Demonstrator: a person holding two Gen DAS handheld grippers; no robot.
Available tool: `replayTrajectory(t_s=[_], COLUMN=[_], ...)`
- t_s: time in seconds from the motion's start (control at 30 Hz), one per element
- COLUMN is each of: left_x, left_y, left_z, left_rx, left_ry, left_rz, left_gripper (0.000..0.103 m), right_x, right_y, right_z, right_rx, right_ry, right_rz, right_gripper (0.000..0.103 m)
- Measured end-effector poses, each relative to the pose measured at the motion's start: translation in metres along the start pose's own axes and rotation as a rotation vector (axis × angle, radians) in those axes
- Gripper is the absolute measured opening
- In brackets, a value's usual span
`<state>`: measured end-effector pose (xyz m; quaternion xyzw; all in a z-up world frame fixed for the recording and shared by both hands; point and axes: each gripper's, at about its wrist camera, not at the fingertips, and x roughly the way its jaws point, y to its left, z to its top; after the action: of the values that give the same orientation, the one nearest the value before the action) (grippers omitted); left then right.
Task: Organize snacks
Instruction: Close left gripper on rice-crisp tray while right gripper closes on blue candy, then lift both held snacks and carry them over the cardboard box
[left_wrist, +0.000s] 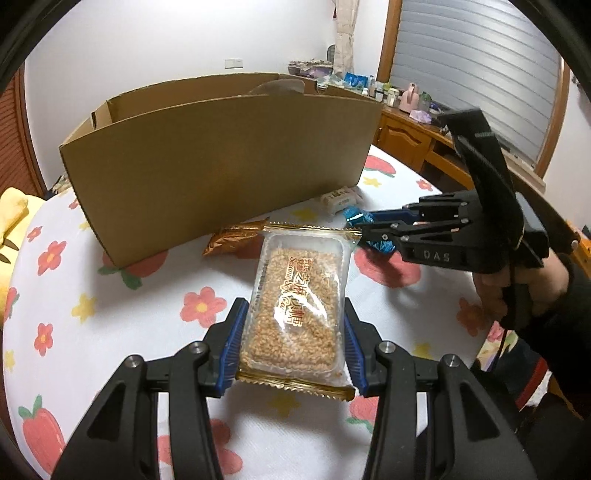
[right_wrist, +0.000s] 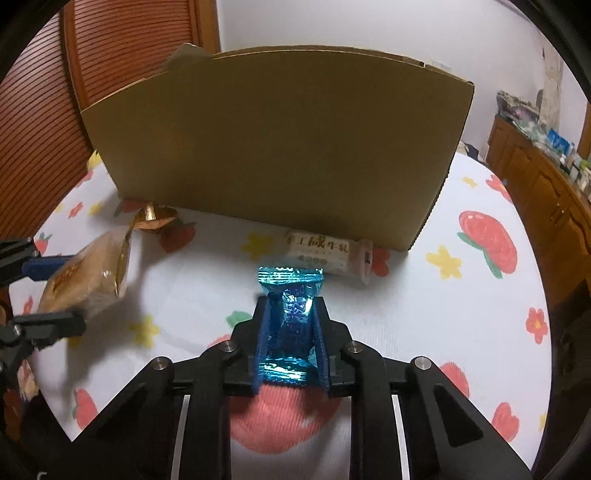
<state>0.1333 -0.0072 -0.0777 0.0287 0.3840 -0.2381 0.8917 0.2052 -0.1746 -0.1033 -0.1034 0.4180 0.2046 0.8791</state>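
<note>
My left gripper (left_wrist: 293, 314) is shut on a clear sesame-candy packet (left_wrist: 295, 306) with gold-trimmed ends, held above the table. The same packet (right_wrist: 88, 280) shows at the left of the right wrist view between the left gripper's fingers (right_wrist: 48, 266). My right gripper (right_wrist: 290, 301) is shut on a small shiny blue foil packet (right_wrist: 290, 317), low over the cloth. From the left wrist view that gripper (left_wrist: 364, 238) reaches in from the right with the blue packet (left_wrist: 380, 245) in its tips. A tall open cardboard box (left_wrist: 221, 158) stands just behind both.
A copper foil wrapper (left_wrist: 232, 240) and a white nougat packet (right_wrist: 328, 254) lie on the flowered tablecloth (left_wrist: 110, 295) at the foot of the box (right_wrist: 280, 147). A wooden cabinet (right_wrist: 546, 192) with clutter runs along the right. A person's hand (left_wrist: 517, 288) holds the right gripper.
</note>
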Motion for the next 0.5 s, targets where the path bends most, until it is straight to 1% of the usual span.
replayTrajectory(t_s=[0.13, 0.27, 0.5], left_x=[-0.005, -0.013, -0.028], left_y=[-0.003, -0.005, -0.006], left_z=[0.003, 0.003, 0.012], left_rx=[-0.007, 0.001, 0.012], left_ry=[-0.014, -0.033, -0.07], left_rz=[-0.011, -0.006, 0.018], left_gripper=[0.047, 0.047, 0.047], right_x=[-0.005, -0.01, -0.035], right_y=[0.001, 0.002, 0.001], right_z=[-0.006, -0.01, -0.007], right_rx=[-0.001, 0.007, 0.009], right_ry=[-0.006, -0.017, -0.07], right_rz=[0.003, 0.01, 0.015], right_gripper=[0.02, 0.02, 0.02])
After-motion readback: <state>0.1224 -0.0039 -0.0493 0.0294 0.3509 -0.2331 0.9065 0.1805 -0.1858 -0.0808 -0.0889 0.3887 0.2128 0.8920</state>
